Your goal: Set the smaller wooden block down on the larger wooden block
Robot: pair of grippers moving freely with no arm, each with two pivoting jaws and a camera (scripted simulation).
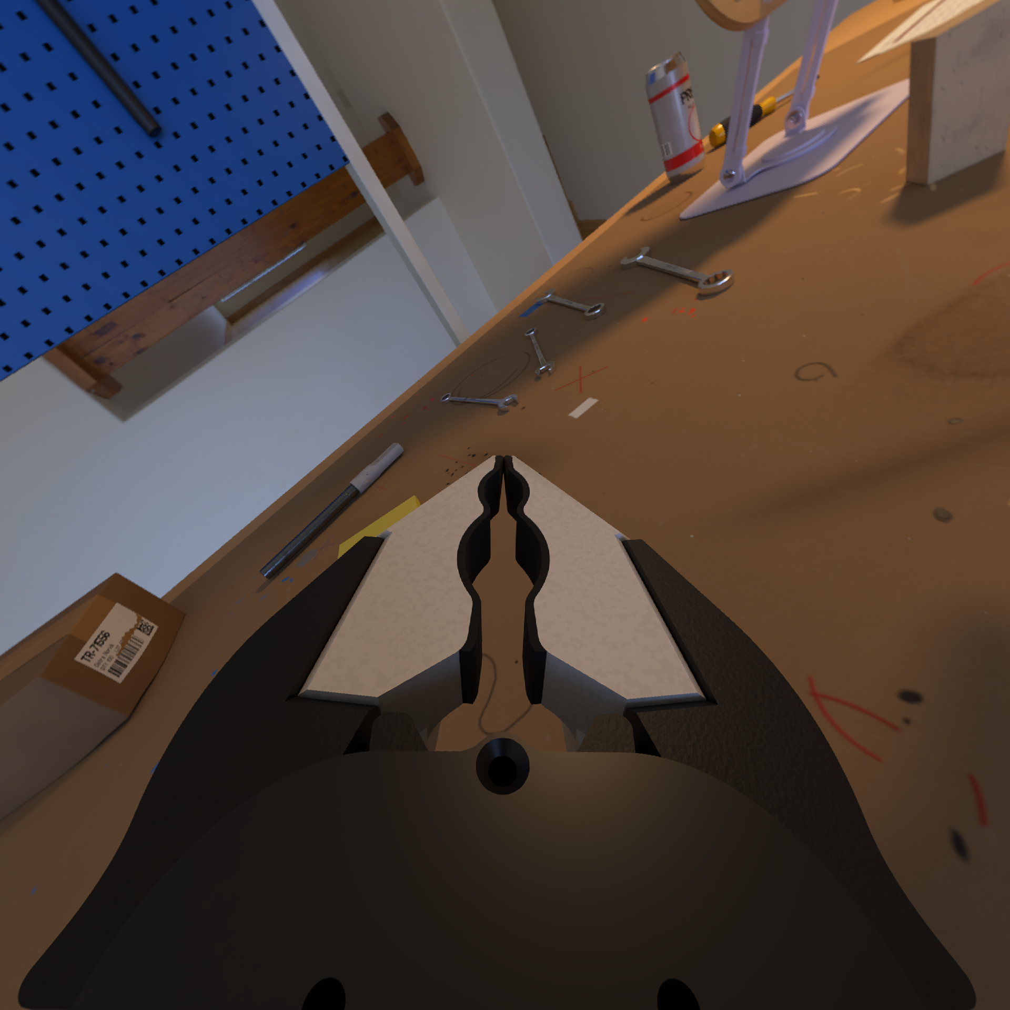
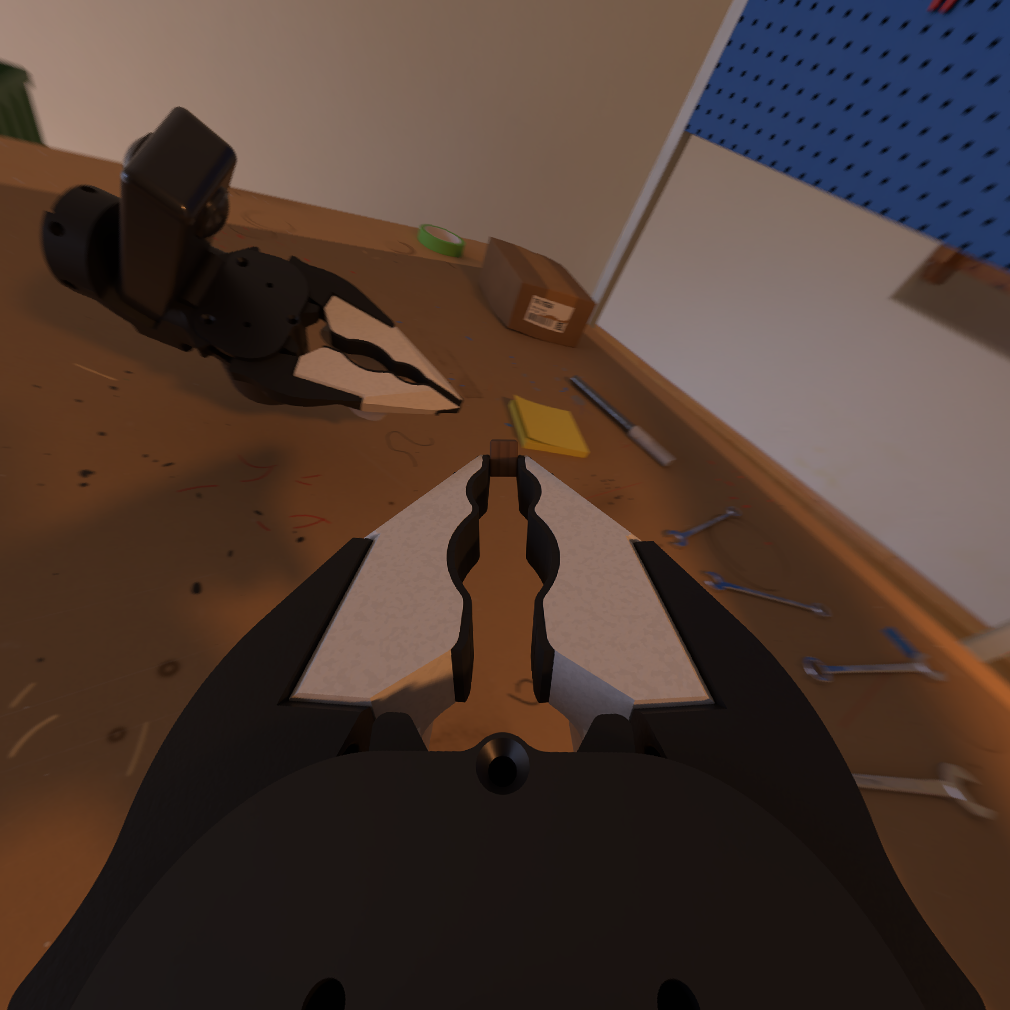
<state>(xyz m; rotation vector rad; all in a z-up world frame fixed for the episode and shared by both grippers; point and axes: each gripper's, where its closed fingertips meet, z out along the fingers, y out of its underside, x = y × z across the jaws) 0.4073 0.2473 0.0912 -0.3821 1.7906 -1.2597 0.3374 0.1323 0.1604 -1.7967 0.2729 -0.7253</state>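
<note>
My right gripper (image 2: 503,464) is shut on the smaller wooden block (image 2: 503,451), a small brown cube pinched between the fingertips above the brown workbench (image 2: 164,546). My left gripper (image 1: 503,462) is shut and empty, its tips low over the bench. It also shows in the right wrist view (image 2: 456,405), to the left of and beyond the held block. A tall pale wooden block (image 1: 956,104) with a sheet on top stands at the far right in the left wrist view. I cannot tell if it is the larger block.
Yellow sticky notes (image 2: 549,426), a marker (image 2: 620,420) and a cardboard box (image 2: 538,295) lie beyond the held block, with green tape (image 2: 440,239) behind. Several wrenches (image 2: 765,593) lie along the bench's right edge. A can (image 1: 675,117), a screwdriver (image 1: 740,120) and a white stand (image 1: 792,158) stand far off.
</note>
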